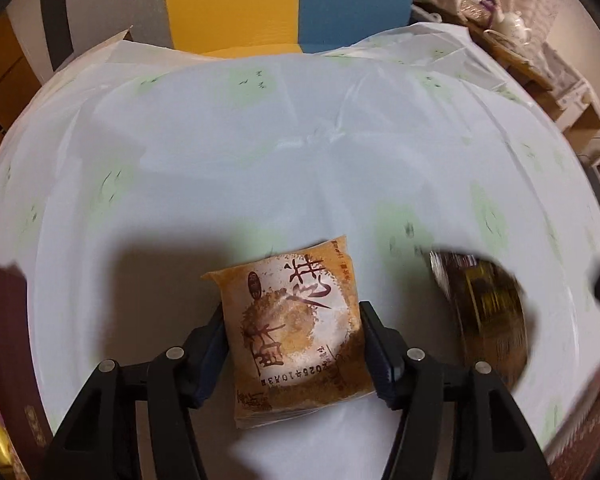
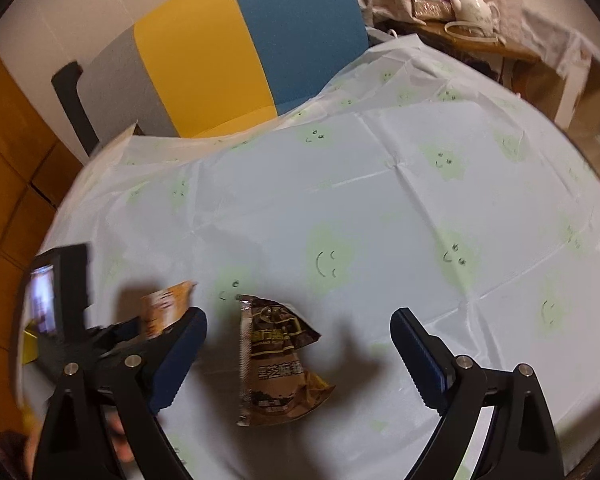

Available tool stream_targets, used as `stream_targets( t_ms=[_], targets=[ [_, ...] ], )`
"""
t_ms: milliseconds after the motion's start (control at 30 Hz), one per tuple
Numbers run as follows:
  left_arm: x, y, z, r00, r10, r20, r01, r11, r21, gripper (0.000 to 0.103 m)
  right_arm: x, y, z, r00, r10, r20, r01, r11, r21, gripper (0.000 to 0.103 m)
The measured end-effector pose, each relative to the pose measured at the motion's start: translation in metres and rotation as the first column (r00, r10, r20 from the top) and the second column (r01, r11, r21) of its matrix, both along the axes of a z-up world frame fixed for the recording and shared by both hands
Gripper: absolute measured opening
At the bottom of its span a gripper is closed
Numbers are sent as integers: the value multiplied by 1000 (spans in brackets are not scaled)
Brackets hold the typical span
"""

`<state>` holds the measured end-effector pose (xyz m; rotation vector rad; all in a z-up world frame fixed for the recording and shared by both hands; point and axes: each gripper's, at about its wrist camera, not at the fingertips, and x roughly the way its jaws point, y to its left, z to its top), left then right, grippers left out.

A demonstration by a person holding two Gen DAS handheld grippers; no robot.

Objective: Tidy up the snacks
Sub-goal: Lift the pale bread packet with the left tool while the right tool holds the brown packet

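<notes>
1. Your left tool (image 1: 292, 344) is clamped on a square orange-brown snack packet with a white round panel and dark brush lettering (image 1: 296, 332); its blue-padded fingers (image 1: 374, 354) press the packet's two side edges.
2. That packet hangs between the fingers above the table (image 1: 260, 160), which is covered with a pale plastic cloth printed with light green smiling faces.
3. Your right tool (image 2: 298, 356) stands wide apart, with nothing between its blue-padded fingers (image 2: 180, 364).
4. Between and beyond those fingers, a dark brown crinkled foil snack packet with gold lettering (image 2: 276, 368) lies on the cloth, nearer the left finger than the right and touching neither.
5. From the left wrist view, that same brown packet (image 1: 484, 312) shows as a blurred shape to the right of the orange one.
6. From the right wrist view, the orange packet (image 2: 166, 308) and the black body of your left tool appear at the left, just beside the right tool's left finger.
7. Behind the table stands a panel of yellow and blue (image 2: 252, 52), and a white teapot (image 2: 476, 8) sits on a wooden side surface at the far right.
</notes>
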<state>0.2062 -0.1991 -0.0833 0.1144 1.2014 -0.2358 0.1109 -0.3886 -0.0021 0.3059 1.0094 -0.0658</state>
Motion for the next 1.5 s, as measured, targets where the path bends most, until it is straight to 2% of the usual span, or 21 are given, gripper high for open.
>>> stream_targets(
  t_ms=[67,133,300,433,600,667,767,900,1033,1067,1100,1133,1200,1267,1333,1367,1400,1467,1500],
  targets=[
    [-21,12,2,1000,-28,13,28,999,-14,62,0,5,0,1000,5,0,-5,998,-68,92],
    [-48,27,4,998,-57,31,57,998,-14,62,0,7,-1,1000,11,-2,-11,995,-95,86],
    [-105,49,4,989,-128,80,128,992,9,62,4,11,-14,997,61,-52,-63,997,-43,84],
    [-150,69,-2,982,-140,127,138,990,21,62,6,25,-28,987,127,-101,-132,990,-42,84],
    [-170,77,-6,966,-149,210,153,988,-3,62,10,47,-51,964,191,-187,-203,978,-47,84],
    [-168,79,-8,964,-145,221,154,988,-21,62,11,52,-53,963,211,-169,-221,974,-43,84],
    [-168,84,-10,961,-144,236,156,987,-34,62,10,62,-53,963,238,-126,-250,965,-84,86],
    [-170,87,-9,961,-137,240,153,987,-47,62,9,67,-63,957,253,-142,-271,954,-130,87],
    [-169,88,-11,959,-136,251,153,987,-51,62,11,63,-71,961,226,-159,-246,962,-118,86],
    [-169,88,-11,958,-135,253,153,987,-52,62,9,62,-70,964,224,-144,-242,963,-121,85],
    [-171,89,-11,958,-135,255,153,987,-53,62,9,64,-68,965,229,-125,-246,959,-139,71],
    [-171,89,-11,957,-134,256,152,987,-54,62,8,65,-67,964,240,-119,-257,953,-160,48],
    [-171,88,-11,957,-133,258,151,987,-49,62,6,72,-66,952,281,-123,-301,935,-188,38],
    [-172,88,-11,956,-133,260,150,988,-47,62,1,83,-60,928,360,-99,-372,914,-163,36],
    [-174,86,-11,956,-131,263,147,988,-41,62,-8,106,-57,876,476,-81,-483,862,-156,36],
    [-174,85,-12,955,-130,266,145,989,-36,63,-13,120,-62,841,530,-106,-540,827,-157,37],
    [-175,84,-12,954,-127,270,141,990,-30,63,-16,127,-66,829,545,-121,-559,811,-173,40],
    [-175,83,-12,954,-121,275,132,991,-25,63,-19,129,-66,824,552,-124,-566,799,-202,41],
    [-175,82,-12,953,-117,278,127,992,-21,63,-17,124,-67,828,545,-131,-560,812,-162,44]
  ],
)
